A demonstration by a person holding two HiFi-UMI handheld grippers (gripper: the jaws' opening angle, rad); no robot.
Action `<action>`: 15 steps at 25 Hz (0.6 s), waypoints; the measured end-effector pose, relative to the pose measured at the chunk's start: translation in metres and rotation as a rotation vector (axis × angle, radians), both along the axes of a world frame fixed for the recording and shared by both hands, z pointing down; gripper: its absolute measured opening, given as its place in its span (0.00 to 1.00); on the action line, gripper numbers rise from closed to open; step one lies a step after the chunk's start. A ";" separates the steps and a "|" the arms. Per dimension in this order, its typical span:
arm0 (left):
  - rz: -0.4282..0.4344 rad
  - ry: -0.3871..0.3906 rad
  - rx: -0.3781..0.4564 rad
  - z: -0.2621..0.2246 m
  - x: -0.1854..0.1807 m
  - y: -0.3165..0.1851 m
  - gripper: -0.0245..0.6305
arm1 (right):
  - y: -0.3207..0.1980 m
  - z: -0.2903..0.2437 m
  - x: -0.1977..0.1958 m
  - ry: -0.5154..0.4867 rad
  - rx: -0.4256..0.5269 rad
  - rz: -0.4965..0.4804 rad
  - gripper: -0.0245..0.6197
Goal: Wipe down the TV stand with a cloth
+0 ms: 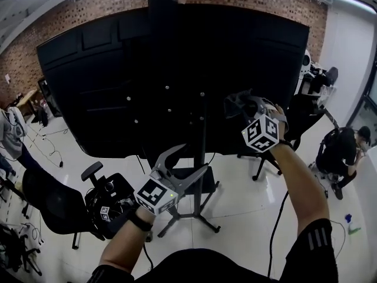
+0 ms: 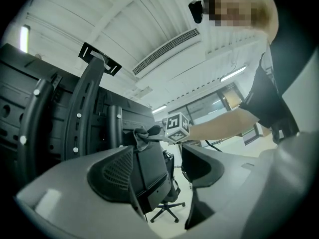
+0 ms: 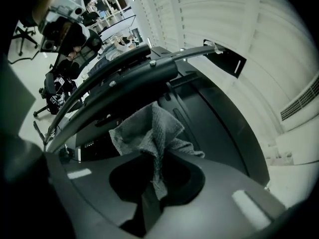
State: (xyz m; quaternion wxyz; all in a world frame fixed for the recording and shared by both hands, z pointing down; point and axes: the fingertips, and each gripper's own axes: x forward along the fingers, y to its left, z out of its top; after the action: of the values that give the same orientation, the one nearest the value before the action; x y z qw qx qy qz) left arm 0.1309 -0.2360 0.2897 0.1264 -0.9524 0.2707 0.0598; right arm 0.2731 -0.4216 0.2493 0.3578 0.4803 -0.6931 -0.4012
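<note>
The black TV point(image 1: 147, 69) shows its back on a wheeled stand, whose pole point(image 1: 203, 152) runs down to floor legs point(image 1: 197, 214). My right gripper point(image 1: 246, 104) is shut on a grey cloth point(image 1: 235, 106) and holds it against the TV's back, right of the pole. In the right gripper view the cloth point(image 3: 149, 131) bunches out of the pinched jaws point(image 3: 154, 161), just under a curved mounting arm point(image 3: 124, 76). My left gripper point(image 1: 191, 158) is open and empty, low beside the pole. In the left gripper view point(image 2: 158, 156) the cloth point(image 2: 143, 136) shows ahead.
Black office chairs stand at the lower left point(image 1: 53, 202) and behind the stand at right point(image 1: 265, 158). One person crouches at the far right point(image 1: 341, 149), and another person is at the left edge point(image 1: 12, 134). Cables trail over the white floor point(image 1: 247, 217).
</note>
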 end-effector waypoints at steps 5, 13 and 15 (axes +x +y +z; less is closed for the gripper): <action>0.015 -0.005 -0.004 0.002 0.023 0.001 0.52 | 0.000 0.003 0.039 -0.026 -0.011 0.045 0.09; 0.017 -0.017 -0.010 0.006 0.042 0.007 0.52 | 0.006 0.002 0.073 -0.098 -0.029 0.065 0.09; 0.010 -0.020 -0.006 0.009 0.039 0.008 0.52 | 0.019 -0.004 0.068 -0.156 -0.017 0.030 0.09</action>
State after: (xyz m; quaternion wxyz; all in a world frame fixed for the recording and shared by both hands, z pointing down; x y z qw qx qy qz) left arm 0.1697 -0.2279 0.2990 0.1259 -0.9547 0.2649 0.0499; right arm 0.3412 -0.4027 0.2453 0.3126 0.5173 -0.7151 -0.3513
